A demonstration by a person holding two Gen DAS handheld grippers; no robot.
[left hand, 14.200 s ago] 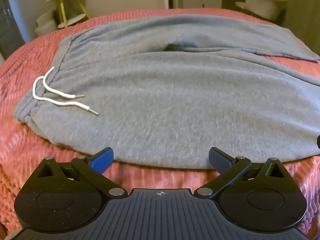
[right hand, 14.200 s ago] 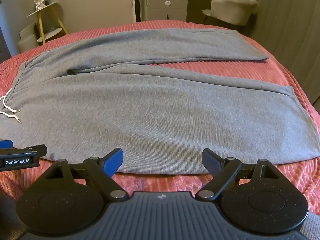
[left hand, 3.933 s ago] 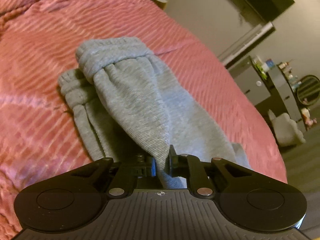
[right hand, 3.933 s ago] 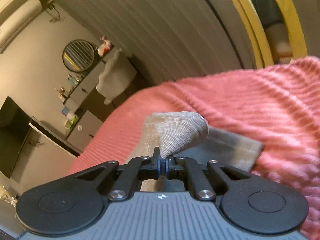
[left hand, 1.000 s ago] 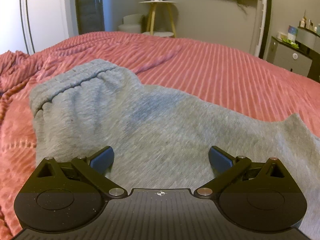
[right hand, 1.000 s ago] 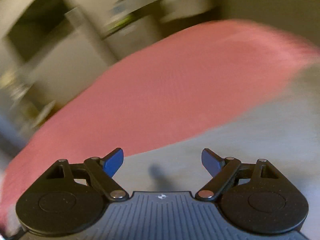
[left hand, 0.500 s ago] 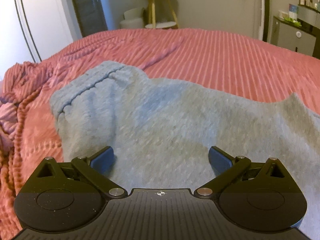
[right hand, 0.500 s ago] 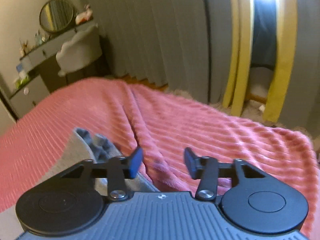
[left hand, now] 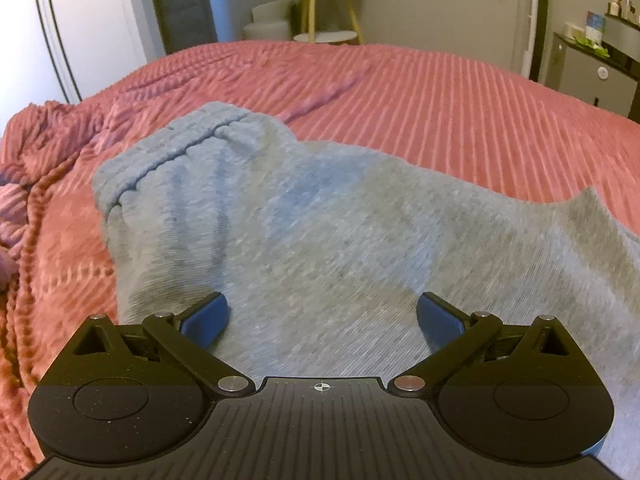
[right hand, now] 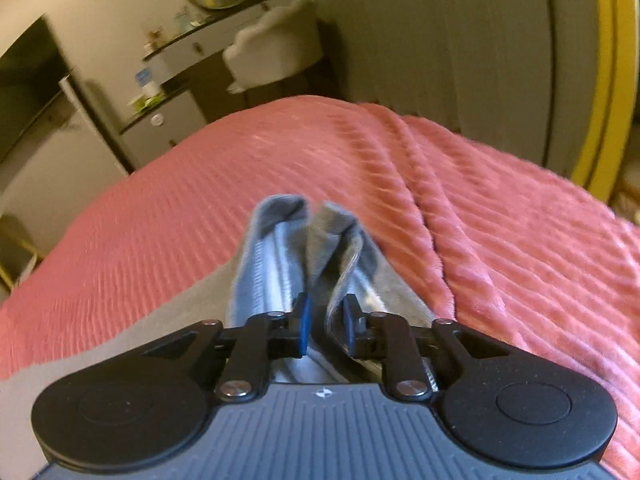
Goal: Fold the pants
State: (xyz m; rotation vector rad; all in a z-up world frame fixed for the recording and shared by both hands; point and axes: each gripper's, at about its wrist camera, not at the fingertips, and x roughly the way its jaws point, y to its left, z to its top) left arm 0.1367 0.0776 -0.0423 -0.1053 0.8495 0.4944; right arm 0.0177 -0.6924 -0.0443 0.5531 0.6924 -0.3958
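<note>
Grey pants [left hand: 320, 216] lie folded lengthwise on the pink ribbed bedspread [left hand: 460, 92] in the left wrist view, the gathered waistband [left hand: 176, 148] at the far left and the cloth running off to the right. The left gripper [left hand: 322, 318] hangs just over the near part of the fabric with its blue pads [left hand: 204, 318] spread wide, nothing caught between them. A yellow-legged side table [left hand: 320, 4] stands against the far wall beyond the bed.

From the right wrist, the right gripper [right hand: 325, 326] sits at the other end of the pants [right hand: 312, 240], where the leg hems bunch up into raised folds. Its jaws have just been closing and now stand narrow, with a fold of grey cloth between the pads [right hand: 303, 324]; whether they press it firmly yet I cannot tell. Bedspread [right hand: 500, 220] spreads around, and a pale chair [right hand: 276, 52] stands by a dresser behind.
</note>
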